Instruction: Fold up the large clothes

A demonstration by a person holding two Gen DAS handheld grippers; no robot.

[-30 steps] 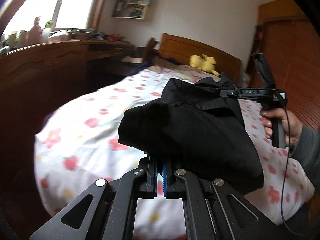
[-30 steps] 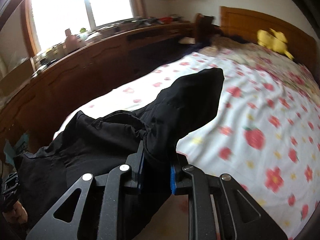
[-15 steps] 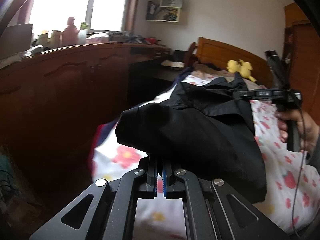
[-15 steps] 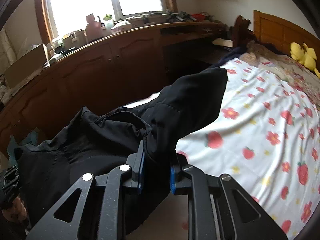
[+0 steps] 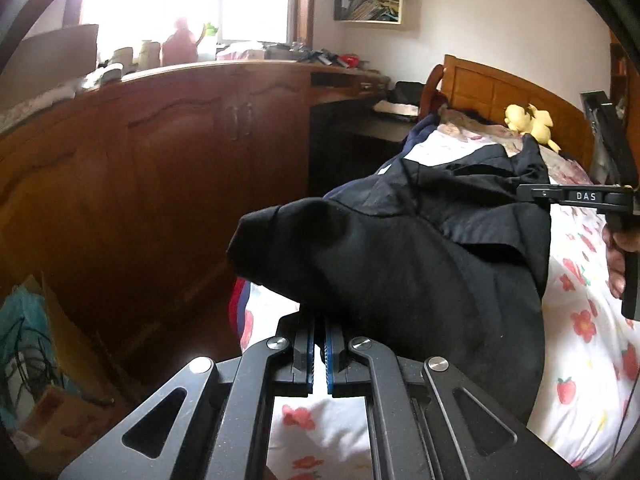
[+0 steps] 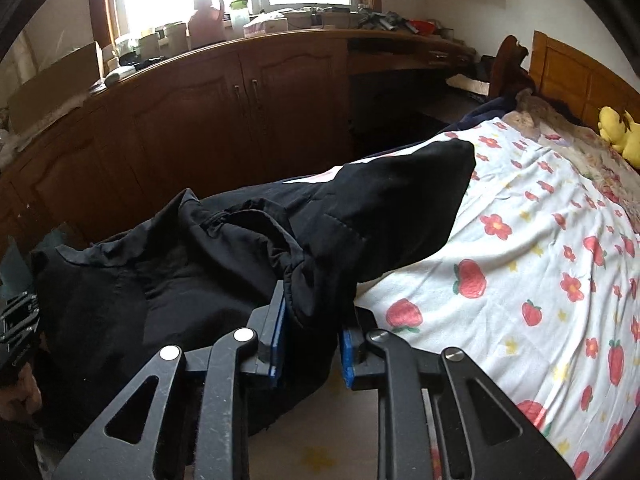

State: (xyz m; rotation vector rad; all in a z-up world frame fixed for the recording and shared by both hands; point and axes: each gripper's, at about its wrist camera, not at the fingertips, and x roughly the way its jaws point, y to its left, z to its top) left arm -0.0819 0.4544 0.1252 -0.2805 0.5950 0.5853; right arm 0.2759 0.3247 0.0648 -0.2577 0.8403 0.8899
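A large black garment (image 5: 420, 264) hangs between my two grippers above the bed with the flowered sheet (image 5: 584, 336). My left gripper (image 5: 319, 344) is shut on one edge of it, and the cloth bulges over the fingers. In the right wrist view the same black garment (image 6: 320, 236) is bunched in my right gripper (image 6: 312, 332), which is shut on a thick fold; one end sticks out over the flowered sheet (image 6: 540, 272). The right gripper also shows at the right of the left wrist view (image 5: 528, 196), clamping the garment's far edge.
A long brown wooden cabinet (image 6: 200, 120) with clutter on top runs along the left of the bed, with a dark desk gap (image 5: 344, 148) beside it. A wooden headboard (image 5: 508, 96) and a yellow plush toy (image 5: 528, 120) are at the far end. Bags and a box (image 5: 44, 360) lie on the floor at left.
Both grippers have carried the garment leftward toward the bed's cabinet-side edge; the cabinet now fills more of both views. The grips have not changed.
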